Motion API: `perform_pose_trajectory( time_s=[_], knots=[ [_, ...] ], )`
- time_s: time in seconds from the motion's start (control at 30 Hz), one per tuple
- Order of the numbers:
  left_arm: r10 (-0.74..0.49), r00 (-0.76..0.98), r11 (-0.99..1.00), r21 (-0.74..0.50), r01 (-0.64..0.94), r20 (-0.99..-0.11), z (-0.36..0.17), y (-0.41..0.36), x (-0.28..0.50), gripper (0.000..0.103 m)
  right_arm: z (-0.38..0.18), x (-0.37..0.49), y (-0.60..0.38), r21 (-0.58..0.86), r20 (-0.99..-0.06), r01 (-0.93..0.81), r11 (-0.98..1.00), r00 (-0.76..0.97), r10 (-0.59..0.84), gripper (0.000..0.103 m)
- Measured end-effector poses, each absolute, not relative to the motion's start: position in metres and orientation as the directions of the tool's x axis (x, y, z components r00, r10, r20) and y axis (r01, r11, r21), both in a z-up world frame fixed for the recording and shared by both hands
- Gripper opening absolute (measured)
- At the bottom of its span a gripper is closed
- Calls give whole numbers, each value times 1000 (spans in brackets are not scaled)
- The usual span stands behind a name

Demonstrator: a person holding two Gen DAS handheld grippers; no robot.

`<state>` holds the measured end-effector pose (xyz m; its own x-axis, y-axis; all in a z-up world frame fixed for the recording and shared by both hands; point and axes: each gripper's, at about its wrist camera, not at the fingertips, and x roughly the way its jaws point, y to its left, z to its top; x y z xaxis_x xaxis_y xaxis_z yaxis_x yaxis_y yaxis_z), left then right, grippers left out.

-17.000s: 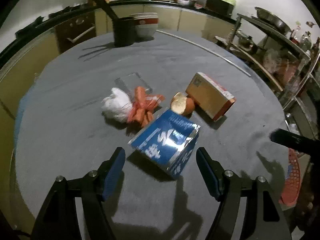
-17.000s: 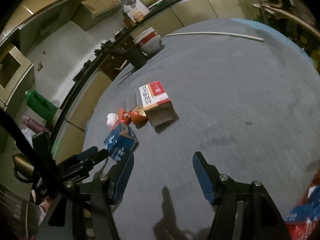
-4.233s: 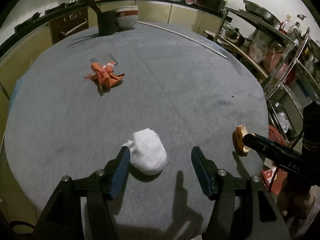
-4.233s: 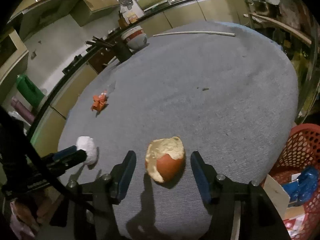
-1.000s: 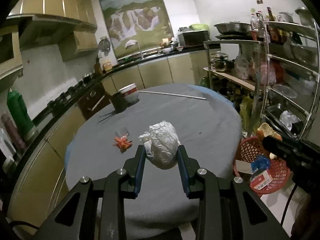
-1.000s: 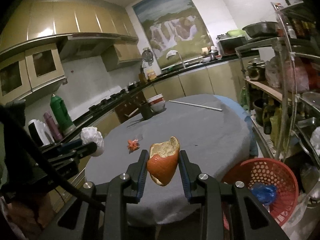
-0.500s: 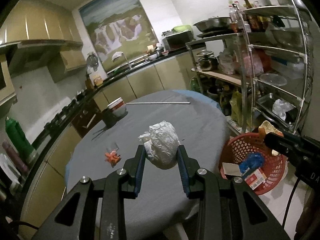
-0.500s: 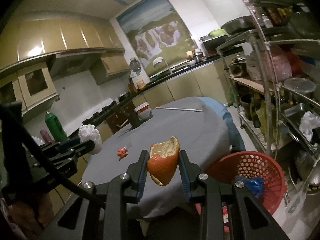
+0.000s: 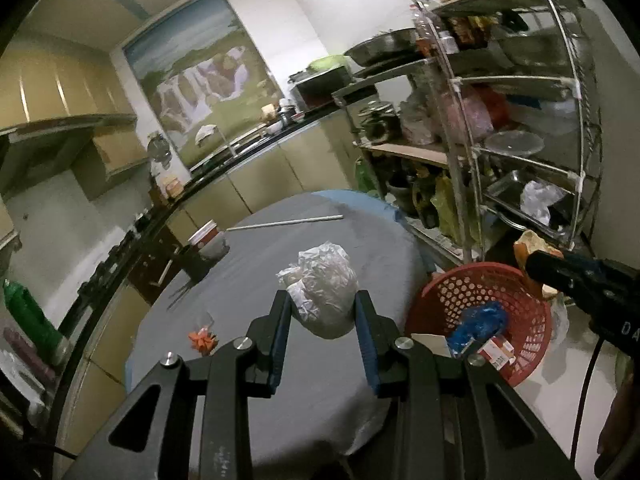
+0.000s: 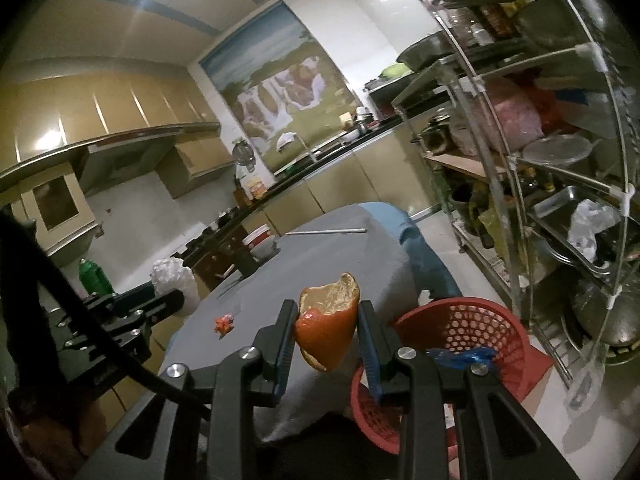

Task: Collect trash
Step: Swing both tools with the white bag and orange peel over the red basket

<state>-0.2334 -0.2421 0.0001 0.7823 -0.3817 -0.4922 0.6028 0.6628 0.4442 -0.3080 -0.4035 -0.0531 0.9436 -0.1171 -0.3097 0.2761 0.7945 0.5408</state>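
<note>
Between the blue pads of the left claw (image 9: 322, 312) sits a crumpled white plastic wad (image 9: 322, 288), pinched from both sides and held up in the air over the near part of the grey round bench (image 9: 256, 344). Over to the right, the right claw (image 10: 327, 322) is closed on a piece of orange peel (image 10: 329, 320), its pale inner side facing up and its orange skin hanging below the pads. Beside the bench, on the floor, stands a red mesh basket (image 10: 472, 320); in the left wrist view it already holds a blue wrapper (image 9: 478, 322) and a small red and white box (image 9: 498, 352). The peel hangs near the basket's rim, just to its left in the right wrist view. One small orange scrap (image 9: 202, 338) lies on the bench, well apart from both claws. Farther back on the bench stand a red-rimmed bowl (image 9: 208, 236) and a thin white rod (image 9: 286, 223).
</note>
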Motion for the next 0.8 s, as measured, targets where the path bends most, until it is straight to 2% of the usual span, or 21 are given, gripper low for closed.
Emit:
perform_pose_trajectory(
  time_s=[0.8],
  knots=[
    [-414, 741, 565, 488, 665, -529, -30, -302, -245, 34, -70, -333, -437, 591, -319, 340, 731, 931, -175, 33]
  ],
)
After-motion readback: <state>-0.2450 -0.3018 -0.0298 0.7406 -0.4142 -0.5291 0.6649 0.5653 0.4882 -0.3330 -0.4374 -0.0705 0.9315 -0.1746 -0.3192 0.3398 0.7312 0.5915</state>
